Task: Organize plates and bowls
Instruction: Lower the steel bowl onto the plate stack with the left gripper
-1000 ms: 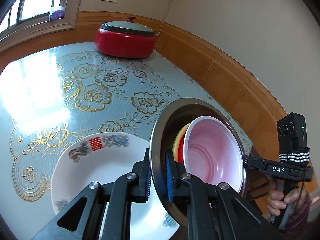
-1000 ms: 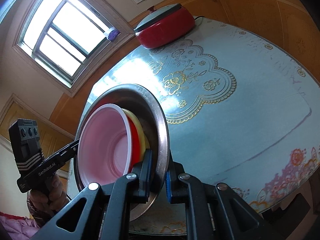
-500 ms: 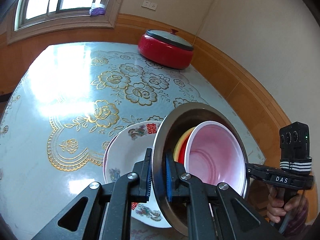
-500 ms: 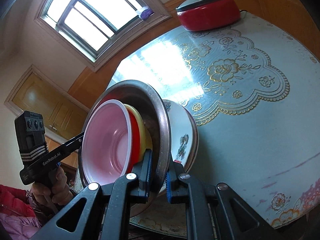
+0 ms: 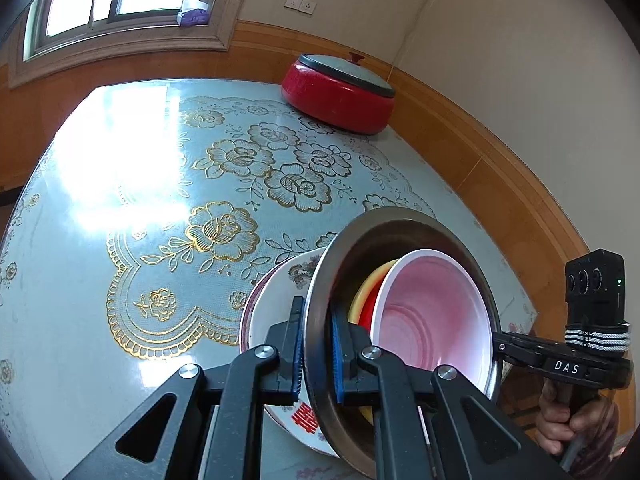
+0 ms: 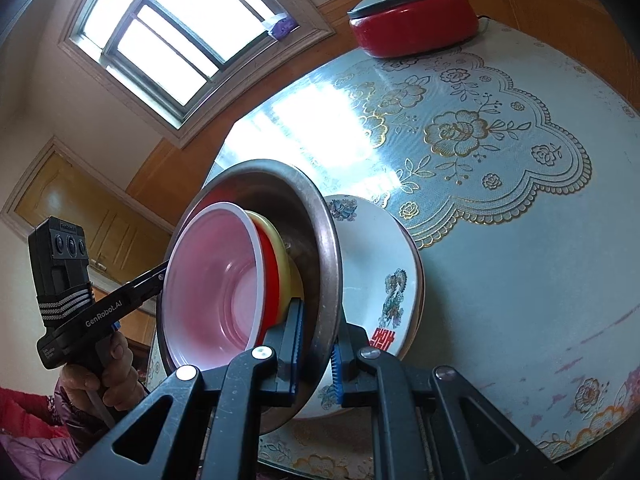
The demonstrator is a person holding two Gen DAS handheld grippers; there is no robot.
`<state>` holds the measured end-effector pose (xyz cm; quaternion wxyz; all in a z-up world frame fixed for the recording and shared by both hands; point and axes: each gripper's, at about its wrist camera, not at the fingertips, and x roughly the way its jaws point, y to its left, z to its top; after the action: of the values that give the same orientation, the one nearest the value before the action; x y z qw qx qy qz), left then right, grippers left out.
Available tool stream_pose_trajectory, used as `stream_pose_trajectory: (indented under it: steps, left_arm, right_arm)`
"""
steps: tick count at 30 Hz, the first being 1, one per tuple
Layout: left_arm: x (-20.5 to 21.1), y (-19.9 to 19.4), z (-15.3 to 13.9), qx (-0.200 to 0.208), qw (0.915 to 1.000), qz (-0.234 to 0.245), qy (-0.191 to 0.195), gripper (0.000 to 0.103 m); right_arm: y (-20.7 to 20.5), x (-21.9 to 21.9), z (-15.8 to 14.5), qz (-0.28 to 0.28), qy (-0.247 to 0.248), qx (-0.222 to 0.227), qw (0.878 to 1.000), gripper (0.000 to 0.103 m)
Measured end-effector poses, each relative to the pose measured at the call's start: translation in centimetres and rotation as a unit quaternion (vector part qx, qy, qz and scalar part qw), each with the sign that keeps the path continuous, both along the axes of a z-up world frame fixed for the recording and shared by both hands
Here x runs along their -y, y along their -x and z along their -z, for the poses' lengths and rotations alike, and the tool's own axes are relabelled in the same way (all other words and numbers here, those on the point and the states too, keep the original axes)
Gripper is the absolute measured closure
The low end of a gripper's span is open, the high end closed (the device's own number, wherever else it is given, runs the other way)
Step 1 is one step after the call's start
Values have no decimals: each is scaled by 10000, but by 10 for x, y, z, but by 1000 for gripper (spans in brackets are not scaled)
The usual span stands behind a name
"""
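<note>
Left gripper (image 5: pixel 316 354) and right gripper (image 6: pixel 318 354) each clamped on opposite rims of the steel bowl (image 5: pixel 320 292), 3 nested bowls (image 5: pixel 436 312) inside, held over the plate (image 6: pixel 394 248) near the counter (image 5: pixel 132 240) edge. Step: stacking. Next: lower level onto plate, then release.

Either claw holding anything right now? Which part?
Both. Left claw and right claw are each shut on the thin rim, at opposite sides, of the round steel basin, which carries a nested pink plastic bowl.

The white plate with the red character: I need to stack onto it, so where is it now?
The white plate lies on the table near its front edge, directly beyond the steel bowl both grippers hold, in both wrist views.
</note>
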<state>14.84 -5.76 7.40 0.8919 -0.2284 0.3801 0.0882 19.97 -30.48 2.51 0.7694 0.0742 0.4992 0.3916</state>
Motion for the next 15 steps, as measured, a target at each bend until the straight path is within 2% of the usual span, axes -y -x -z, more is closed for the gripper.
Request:
stream_pose_trajectory:
  steps: [8, 15]
  left_arm:
    - [-23, -15, 17, -168, 9980, 592, 123, 93]
    - [-27, -26, 27, -228, 9949, 971, 166, 93]
  right_arm:
    - [9, -11, 4, 666, 141, -53, 9977, 92]
    - [12, -12, 9, 1187, 335, -15, 9924, 92]
